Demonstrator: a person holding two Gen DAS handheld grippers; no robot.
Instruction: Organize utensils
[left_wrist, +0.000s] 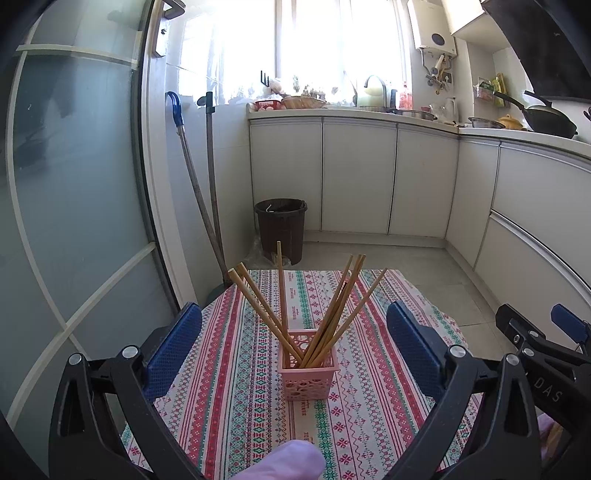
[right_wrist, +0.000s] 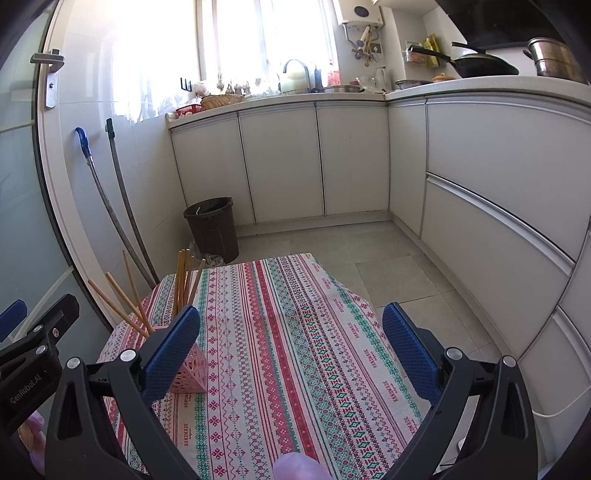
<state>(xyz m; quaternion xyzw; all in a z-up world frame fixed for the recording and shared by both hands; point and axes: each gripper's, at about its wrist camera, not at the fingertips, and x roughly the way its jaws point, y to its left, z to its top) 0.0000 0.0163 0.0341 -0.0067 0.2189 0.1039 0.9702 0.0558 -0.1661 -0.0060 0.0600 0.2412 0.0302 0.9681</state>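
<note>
A pink perforated holder (left_wrist: 308, 365) stands upright on the patterned tablecloth (left_wrist: 236, 398), with several wooden chopsticks (left_wrist: 334, 314) fanned out of it. My left gripper (left_wrist: 295, 350) is open and empty, its blue pads on either side of the holder, not touching it. In the right wrist view the holder (right_wrist: 192, 373) and chopsticks (right_wrist: 183, 280) sit at the left, partly behind the left blue pad. My right gripper (right_wrist: 291, 350) is open and empty above the cloth (right_wrist: 280, 354). The right gripper also shows at the left wrist view's right edge (left_wrist: 546, 343).
A dark bin (left_wrist: 280, 227) stands on the floor beyond the table. Two mop handles (left_wrist: 201, 195) lean on the wall at left, beside a glass door (left_wrist: 74, 192). White cabinets (left_wrist: 369, 177) and a cluttered counter run along the back and right.
</note>
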